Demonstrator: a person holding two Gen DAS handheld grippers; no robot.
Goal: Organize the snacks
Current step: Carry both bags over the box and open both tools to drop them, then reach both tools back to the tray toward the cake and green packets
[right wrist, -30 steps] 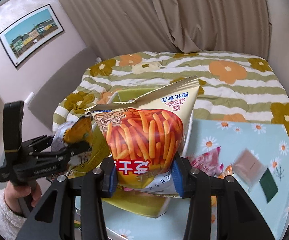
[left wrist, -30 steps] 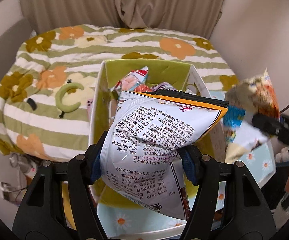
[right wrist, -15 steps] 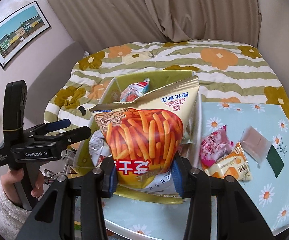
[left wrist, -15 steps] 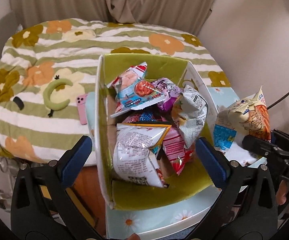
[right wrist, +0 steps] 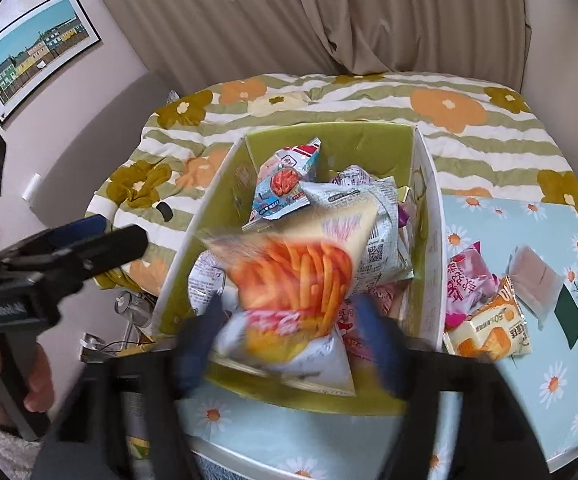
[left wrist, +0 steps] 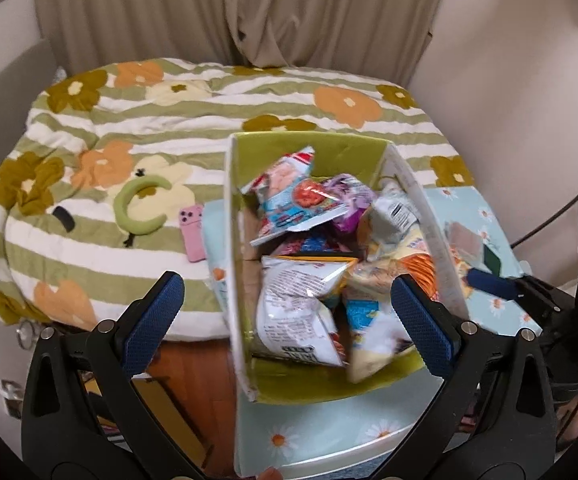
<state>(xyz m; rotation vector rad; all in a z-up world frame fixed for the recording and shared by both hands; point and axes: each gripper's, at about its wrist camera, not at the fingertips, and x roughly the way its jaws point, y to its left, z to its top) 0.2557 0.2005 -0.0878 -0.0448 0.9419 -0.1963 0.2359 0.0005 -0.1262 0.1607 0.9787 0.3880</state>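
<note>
My left tongs [left wrist: 287,316]: wide open, empty
My right tongs [right wrist: 289,344]: opening, fries bag [right wrist: 293,280] between them over box [right wrist: 429,248]

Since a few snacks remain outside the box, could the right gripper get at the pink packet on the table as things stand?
Probably yes: the pink packet lies uncovered beside the box, and the right gripper is opening around the fries bag.

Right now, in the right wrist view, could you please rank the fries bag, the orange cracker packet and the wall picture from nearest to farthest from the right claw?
1. Fries bag: between the opening claw's fingers, over the box.
2. Orange cracker packet: on the table, right.
3. Wall picture: far upper left.
</note>
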